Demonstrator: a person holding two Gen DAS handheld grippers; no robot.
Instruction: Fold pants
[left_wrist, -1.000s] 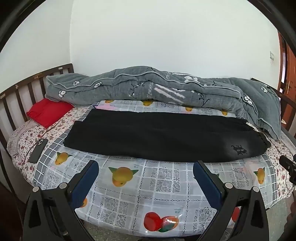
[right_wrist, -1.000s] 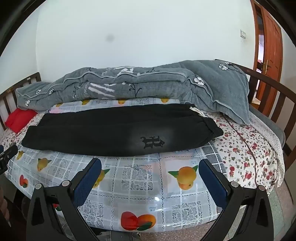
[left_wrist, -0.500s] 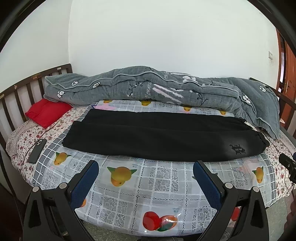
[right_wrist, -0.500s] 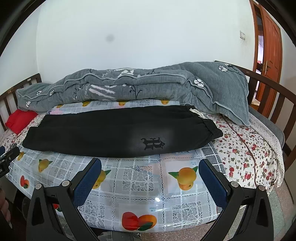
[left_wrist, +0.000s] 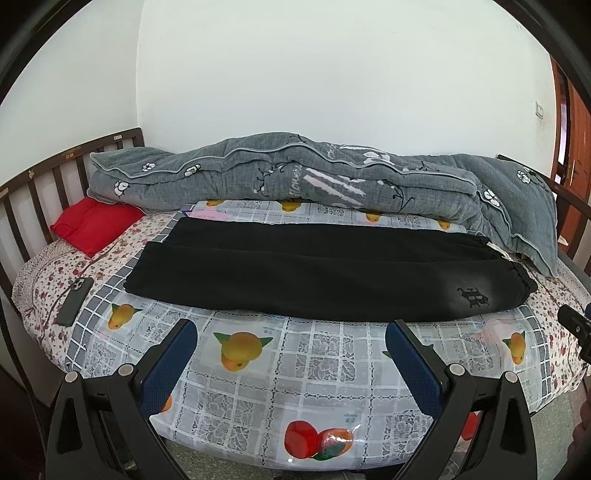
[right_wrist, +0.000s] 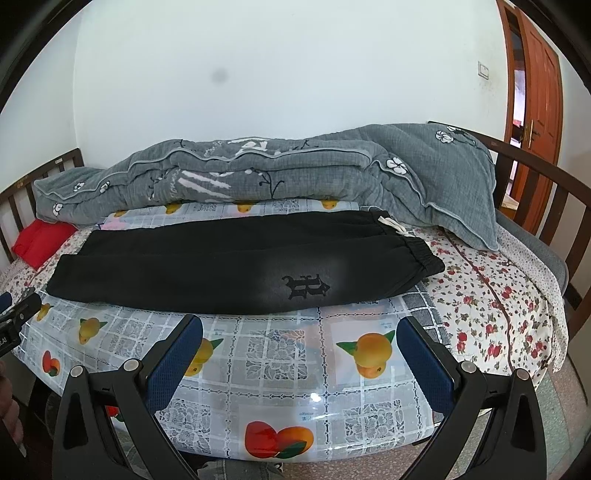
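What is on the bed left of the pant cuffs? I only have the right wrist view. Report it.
Observer: A dark phone lies flat on the floral sheet near the bed's left edge, apart from the pants.
Operator: Give me the left gripper's state.
Observer: The left gripper is open and holds nothing. It hovers over the fruit-print cloth, short of the pants' near edge.

Bright, even daylight; both views are sharp. Small glare shines on the plastic cover (right_wrist: 314, 397). Fisheye bends and darkens the edges.
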